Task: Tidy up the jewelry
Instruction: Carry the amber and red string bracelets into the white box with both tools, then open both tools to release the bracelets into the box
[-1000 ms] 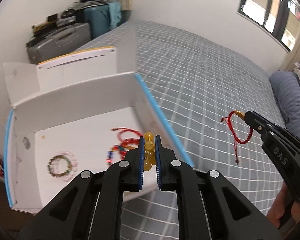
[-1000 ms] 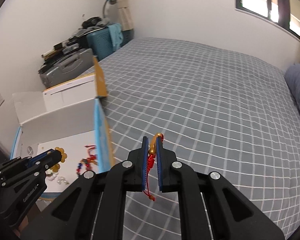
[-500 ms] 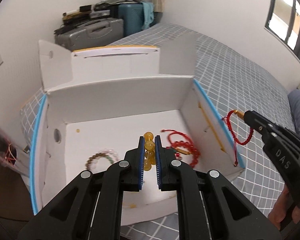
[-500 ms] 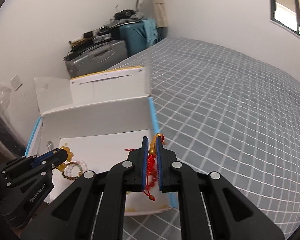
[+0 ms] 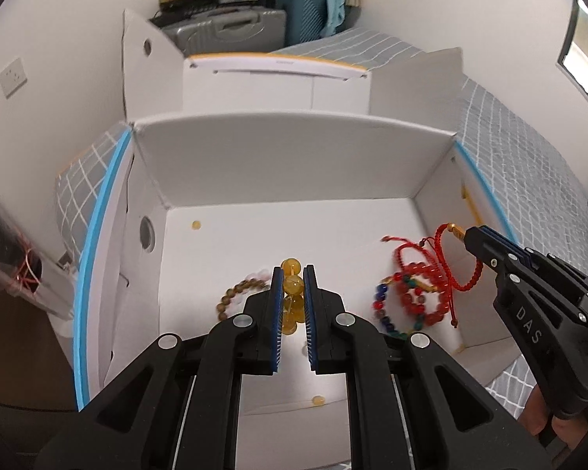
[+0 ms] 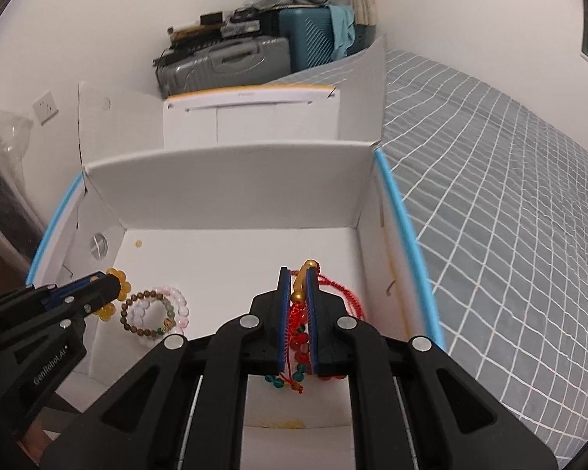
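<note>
Above the open white box (image 5: 294, 164) sitting on the grey checked bed (image 6: 509, 196), both claws are hanging with their tips pointing down into it. Left claw (image 5: 293, 293) is clamping a string of amber beads (image 5: 292, 290) between its blue pads, the beads dangling over the box floor near a brown and pink bead bracelet (image 6: 153, 311) lying there. Right claw (image 6: 296, 297) is gripping a red cord bracelet (image 5: 456, 266) by its gold clasp (image 6: 300, 286), the red loop drooping over a heap of red and multicoloured bead bracelets (image 5: 411, 301) lying at the box's right side. A loose yellow bead (image 5: 195, 225) is resting near the far left corner of the floor, another (image 5: 317, 400) near the front edge. Beyond the box, suitcases (image 6: 223, 62) are standing stacked against the wall. Fingers of a hand (image 5: 537, 411) are showing under the right claw's handle.
</note>
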